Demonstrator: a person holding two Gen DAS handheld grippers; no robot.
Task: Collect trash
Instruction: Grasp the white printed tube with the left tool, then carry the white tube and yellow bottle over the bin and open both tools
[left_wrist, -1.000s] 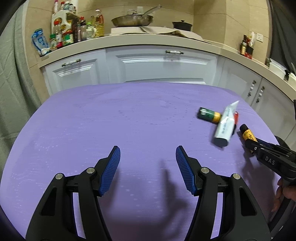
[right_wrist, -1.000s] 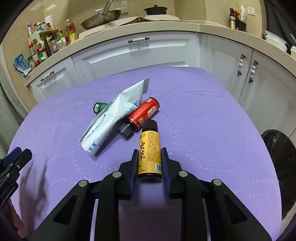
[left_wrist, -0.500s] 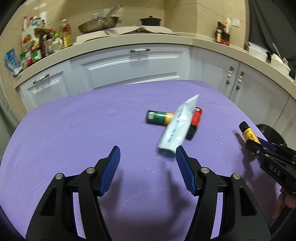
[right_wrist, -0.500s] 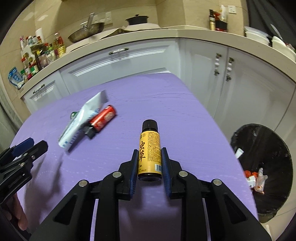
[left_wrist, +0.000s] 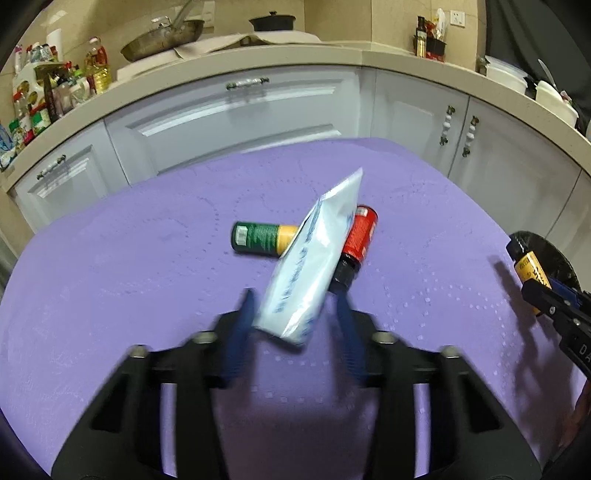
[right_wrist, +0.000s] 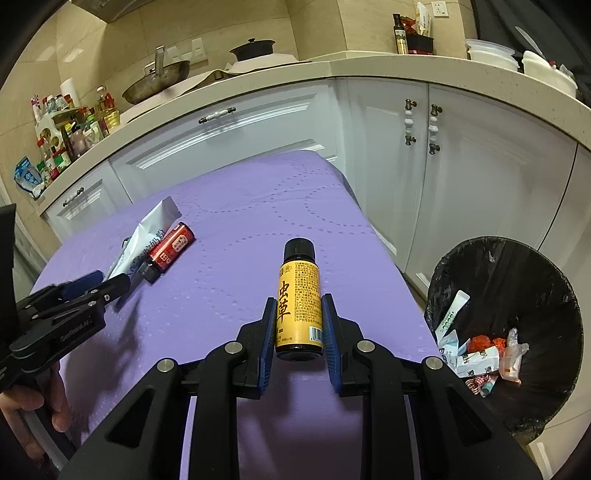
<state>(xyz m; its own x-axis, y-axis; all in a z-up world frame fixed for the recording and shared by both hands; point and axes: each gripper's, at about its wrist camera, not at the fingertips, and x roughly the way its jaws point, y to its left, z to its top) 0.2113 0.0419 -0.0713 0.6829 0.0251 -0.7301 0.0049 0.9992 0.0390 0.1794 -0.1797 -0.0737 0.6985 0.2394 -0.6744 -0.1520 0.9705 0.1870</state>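
A white squeeze tube lies across a green bottle and a red bottle on the purple table. My left gripper has the tube's near end between its blurred jaws, which are closing; a small gap still shows at the right pad. My right gripper is shut on a yellow-labelled bottle with a black cap, held above the table's right part. The right wrist view also shows the left gripper at the tube and the red bottle.
A black-lined trash bin with several wrappers inside stands on the floor off the table's right edge. White cabinets run behind the table under a counter with a pan, a pot and bottles. A hand holds the left gripper.
My left gripper has moved up to the pile and its jaws have narrowed around the tube's end. My right gripper has carried the yellow bottle rightward, bringing the bin fully into view.
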